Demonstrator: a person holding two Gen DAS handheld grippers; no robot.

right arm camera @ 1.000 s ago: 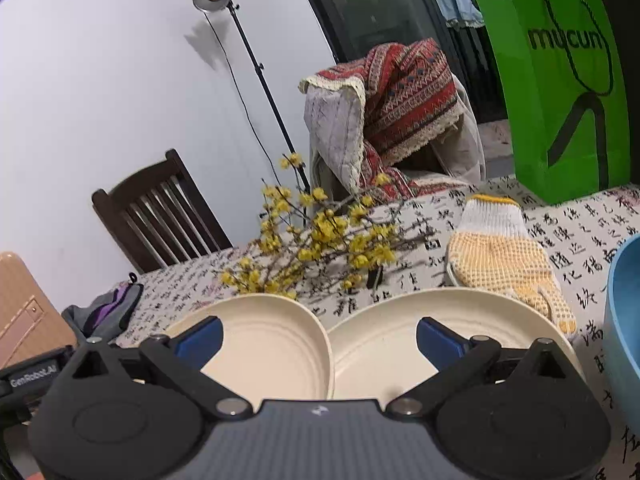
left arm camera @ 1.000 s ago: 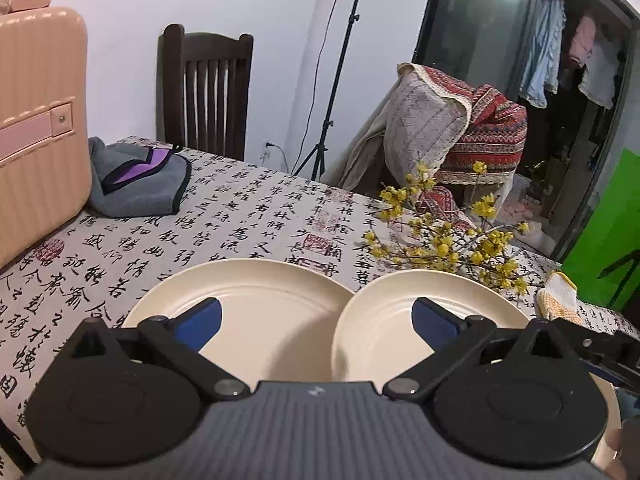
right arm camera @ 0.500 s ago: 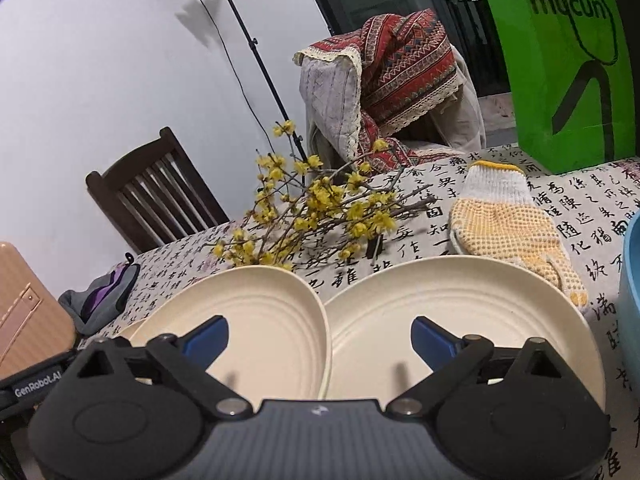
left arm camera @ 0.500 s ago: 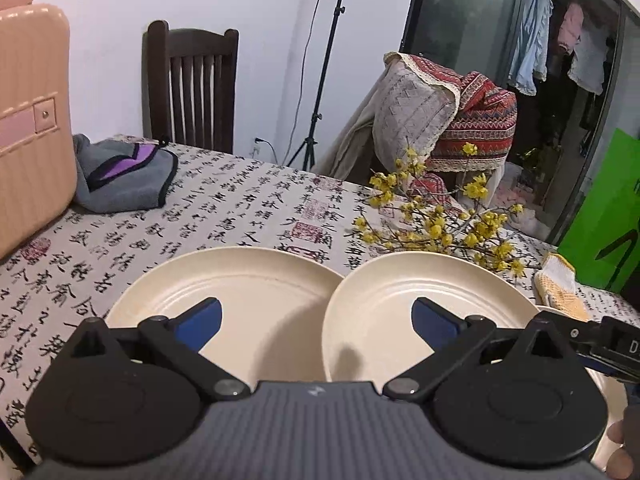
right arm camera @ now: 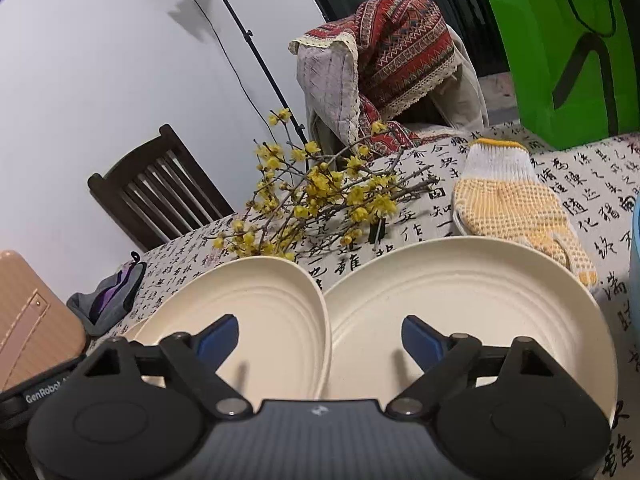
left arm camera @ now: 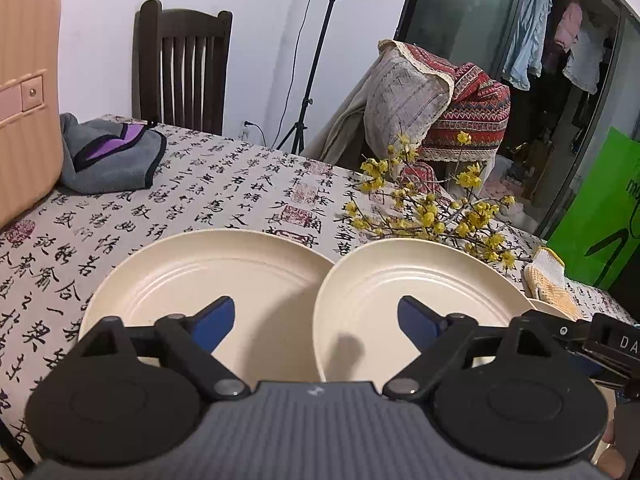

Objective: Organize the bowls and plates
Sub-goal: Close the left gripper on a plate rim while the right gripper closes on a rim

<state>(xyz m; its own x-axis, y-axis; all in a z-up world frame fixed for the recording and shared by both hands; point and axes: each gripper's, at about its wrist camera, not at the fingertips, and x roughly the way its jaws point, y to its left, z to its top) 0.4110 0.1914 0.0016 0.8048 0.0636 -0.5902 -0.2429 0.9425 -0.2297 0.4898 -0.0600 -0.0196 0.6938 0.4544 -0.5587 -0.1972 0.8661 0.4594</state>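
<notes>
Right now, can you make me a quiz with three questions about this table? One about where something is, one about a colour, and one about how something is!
1. Where does the yellow-dotted glove lie?
A. On the wooden chair
B. On the tablecloth, beside the flower branches
C. Inside a plate

2. What colour is the paper bag at the far end of the table?
A. Green
B. Red
C. Blue

3. How is the cream plate nearest the glove?
A. Full of food
B. Broken in pieces
C. Empty and whole

Answers:
1. B, the glove rests flat on the printed cloth, just to the right of the yellow blossoms.
2. A, the bag is bright green with dark lettering.
3. C, only its bare ridged inside shows, with an unbroken rim.
</notes>
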